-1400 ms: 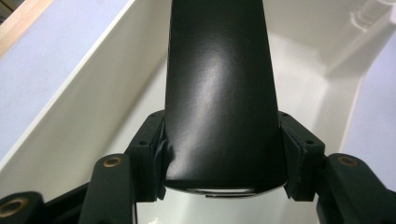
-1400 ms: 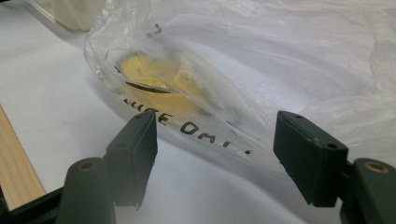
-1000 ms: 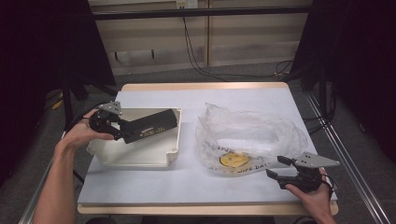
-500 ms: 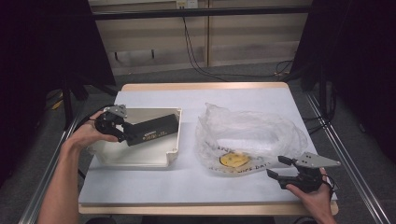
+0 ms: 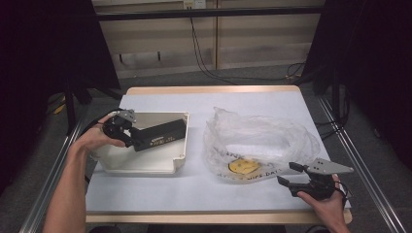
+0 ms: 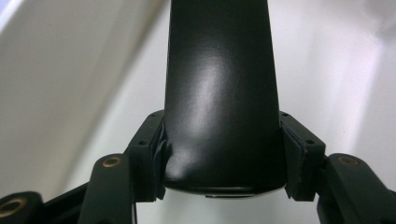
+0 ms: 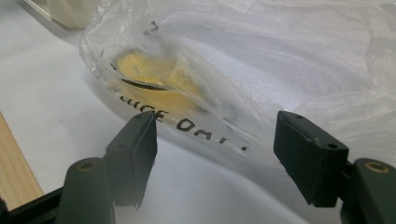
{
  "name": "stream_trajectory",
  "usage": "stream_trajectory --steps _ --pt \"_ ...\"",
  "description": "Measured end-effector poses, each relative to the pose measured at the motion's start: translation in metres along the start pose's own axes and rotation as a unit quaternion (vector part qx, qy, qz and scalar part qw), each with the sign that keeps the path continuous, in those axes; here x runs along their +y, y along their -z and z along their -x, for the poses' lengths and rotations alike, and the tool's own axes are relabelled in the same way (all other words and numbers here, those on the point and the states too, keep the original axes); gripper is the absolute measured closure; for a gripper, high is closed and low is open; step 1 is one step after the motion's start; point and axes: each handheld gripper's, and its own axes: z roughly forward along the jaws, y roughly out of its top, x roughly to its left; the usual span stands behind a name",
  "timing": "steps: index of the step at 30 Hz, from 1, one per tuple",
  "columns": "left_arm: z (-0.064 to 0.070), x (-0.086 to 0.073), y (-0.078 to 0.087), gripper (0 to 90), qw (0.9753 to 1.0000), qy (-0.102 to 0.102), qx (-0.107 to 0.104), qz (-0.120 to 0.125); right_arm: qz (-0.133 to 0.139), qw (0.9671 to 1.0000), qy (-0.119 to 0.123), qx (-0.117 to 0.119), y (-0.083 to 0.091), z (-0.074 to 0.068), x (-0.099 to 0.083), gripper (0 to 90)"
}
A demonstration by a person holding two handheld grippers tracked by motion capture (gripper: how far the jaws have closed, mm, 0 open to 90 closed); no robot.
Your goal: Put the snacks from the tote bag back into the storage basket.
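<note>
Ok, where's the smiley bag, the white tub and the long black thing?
smiley bag (image 5: 243, 166), high view, on its yellow face.
white tub (image 5: 141, 163), high view, on its bare floor.
long black thing (image 5: 163, 136), high view, mid-length, above the tub.

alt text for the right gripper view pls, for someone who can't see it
The right hand-held gripper is open, its black jaws facing a crumpled clear plastic bag on the white table. The bag bears a yellow smiley print and black lettering.
</note>
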Motion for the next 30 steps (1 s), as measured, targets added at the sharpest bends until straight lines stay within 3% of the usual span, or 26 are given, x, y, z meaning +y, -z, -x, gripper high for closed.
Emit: stream_trajectory --steps 7,18,19,28,30 --pt "-0.003 0.005 -0.003 42.2 0.9995 -0.008 0.005 -0.031 -0.001 1.0000 0.000 0.000 0.000 0.000 0.000 30.5" --pt "-0.007 0.005 -0.009 40.5 0.9992 0.007 0.008 -0.039 0.000 1.0000 0.002 0.000 0.000 0.000 0.000 30.4" --pt "-0.006 0.005 -0.010 40.3 0.9993 0.017 0.012 -0.032 0.000 1.0000 0.003 0.001 0.000 0.000 0.000 30.4" --pt "-0.008 0.004 -0.010 39.0 0.9992 0.023 0.012 -0.032 0.000 1.0000 0.003 0.000 0.000 0.000 0.000 30.4" --pt "-0.007 0.004 -0.011 38.1 0.9989 0.032 0.014 -0.031 0.000 1.0000 0.003 0.001 0.001 0.000 0.000 30.4"
